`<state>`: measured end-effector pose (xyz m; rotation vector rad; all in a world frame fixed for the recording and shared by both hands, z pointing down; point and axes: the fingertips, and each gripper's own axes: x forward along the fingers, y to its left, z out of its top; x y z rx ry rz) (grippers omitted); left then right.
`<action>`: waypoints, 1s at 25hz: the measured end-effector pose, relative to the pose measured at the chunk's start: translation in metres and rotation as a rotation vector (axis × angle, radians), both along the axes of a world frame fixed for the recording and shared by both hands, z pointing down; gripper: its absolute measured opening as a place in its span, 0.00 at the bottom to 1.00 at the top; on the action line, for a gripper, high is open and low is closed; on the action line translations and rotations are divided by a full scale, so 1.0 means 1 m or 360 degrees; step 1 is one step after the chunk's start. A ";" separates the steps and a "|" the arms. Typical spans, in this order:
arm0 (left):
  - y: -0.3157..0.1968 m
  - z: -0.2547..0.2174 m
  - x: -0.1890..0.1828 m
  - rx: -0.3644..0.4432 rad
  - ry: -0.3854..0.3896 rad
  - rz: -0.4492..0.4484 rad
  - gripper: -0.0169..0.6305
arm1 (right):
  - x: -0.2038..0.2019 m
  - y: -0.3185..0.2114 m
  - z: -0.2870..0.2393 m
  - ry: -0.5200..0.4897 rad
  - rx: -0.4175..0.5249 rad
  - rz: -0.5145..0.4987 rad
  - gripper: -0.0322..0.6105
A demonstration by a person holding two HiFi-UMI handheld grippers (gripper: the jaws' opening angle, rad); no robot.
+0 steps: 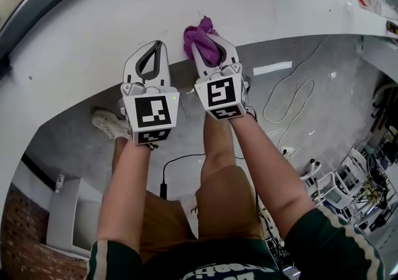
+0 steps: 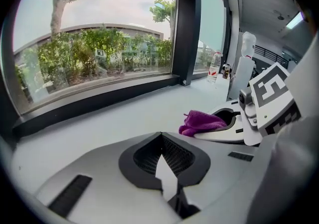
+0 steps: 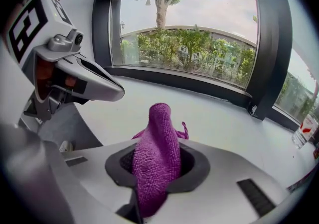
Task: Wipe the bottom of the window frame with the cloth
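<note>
A purple cloth (image 1: 200, 33) is pinched in my right gripper (image 1: 209, 41), which is shut on it just above the white sill (image 1: 93, 30). In the right gripper view the cloth (image 3: 155, 168) stands up between the jaws, its tip pointing at the black bottom rail of the window frame (image 3: 189, 84). My left gripper (image 1: 158, 45) hovers beside it on the left, shut with nothing in it. In the left gripper view its jaws meet at the tips (image 2: 161, 133). There the cloth (image 2: 202, 121) shows to the right, with the frame's bottom rail (image 2: 99, 101) beyond.
A black upright mullion (image 2: 187, 24) splits the window. A water bottle (image 2: 214, 66) and a white spray bottle (image 2: 245, 61) stand farther along the sill on the right. Below the sill edge are the person's legs, a shoe (image 1: 109, 124) and cables (image 1: 292, 98) on the floor.
</note>
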<state>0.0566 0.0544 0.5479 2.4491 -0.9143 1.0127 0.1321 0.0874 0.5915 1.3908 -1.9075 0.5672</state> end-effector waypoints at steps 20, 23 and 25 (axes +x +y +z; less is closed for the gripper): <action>-0.006 0.005 -0.095 -0.0032 -0.0026 -0.0191 0.04 | -0.086 -0.014 0.001 -0.0002 0.0003 -0.0175 0.19; -0.007 0.007 -0.106 -0.0037 -0.0024 -0.0219 0.04 | -0.093 -0.015 0.002 0.0005 0.0001 -0.0173 0.19; -0.007 0.008 -0.113 -0.0040 -0.0025 -0.0234 0.04 | -0.097 -0.015 0.002 0.0013 -0.0001 -0.0175 0.19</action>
